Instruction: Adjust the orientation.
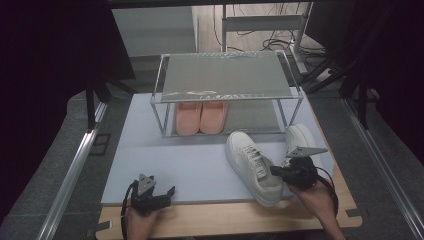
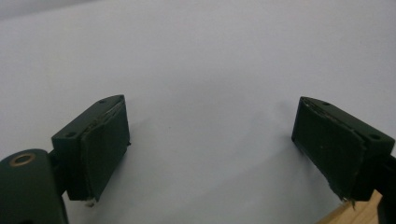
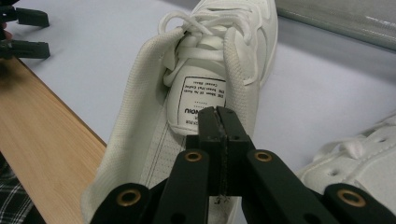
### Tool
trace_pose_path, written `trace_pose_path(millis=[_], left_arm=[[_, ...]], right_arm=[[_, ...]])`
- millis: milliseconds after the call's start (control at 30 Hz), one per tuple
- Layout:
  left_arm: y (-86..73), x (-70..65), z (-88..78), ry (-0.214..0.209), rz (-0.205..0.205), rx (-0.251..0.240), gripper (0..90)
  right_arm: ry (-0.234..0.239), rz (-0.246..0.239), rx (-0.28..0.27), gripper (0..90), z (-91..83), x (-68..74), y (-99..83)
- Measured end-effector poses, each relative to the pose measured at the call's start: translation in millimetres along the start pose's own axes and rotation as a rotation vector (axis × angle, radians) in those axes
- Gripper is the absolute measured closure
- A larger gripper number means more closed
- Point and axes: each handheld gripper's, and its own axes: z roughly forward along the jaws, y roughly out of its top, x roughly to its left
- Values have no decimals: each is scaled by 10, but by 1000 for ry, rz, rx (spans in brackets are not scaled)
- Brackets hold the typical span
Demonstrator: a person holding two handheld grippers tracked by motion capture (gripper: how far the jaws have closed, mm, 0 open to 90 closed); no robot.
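Observation:
A white lace-up sneaker [image 1: 252, 165] lies on the pale mat [image 1: 175, 155], heel toward the front edge. My right gripper [image 1: 274, 172] hangs over its heel opening. In the right gripper view the jaws stand pressed together [image 3: 217, 112] just in front of the sneaker's [image 3: 219, 70] labelled tongue, with nothing visible between them. The second white sneaker [image 1: 300, 137] sits just right of the first, also seen as a sneaker [image 3: 355, 163] at the lower right. My left gripper [image 1: 172, 191] rests at the mat's front left, open over bare mat [image 2: 210, 154].
A two-level metal and glass shoe rack [image 1: 220, 75] stands at the back of the mat, with a pair of pink slippers [image 1: 201, 117] on its lower level. A wooden board [image 1: 225, 220] shows under the mat's front edge. Dark curtains flank the table.

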Motion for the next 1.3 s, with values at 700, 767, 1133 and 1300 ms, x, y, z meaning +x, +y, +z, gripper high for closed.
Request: trace_pose_path(millis=[700, 767, 1133, 1300], left_arm=[[0, 0, 0, 0, 0, 0, 108], [0, 1, -1, 0, 2, 1, 108], [0, 2, 0, -1, 1, 1, 108], [0, 2, 0, -1, 2, 1, 108]], right_arm=[[-12, 11, 17, 580, -56, -62, 127], [-21, 9, 27, 580, -18, -62, 147], [-54, 12, 81, 630, 193, -94, 219], [-32, 23, 76, 706, 229, -114, 234]])
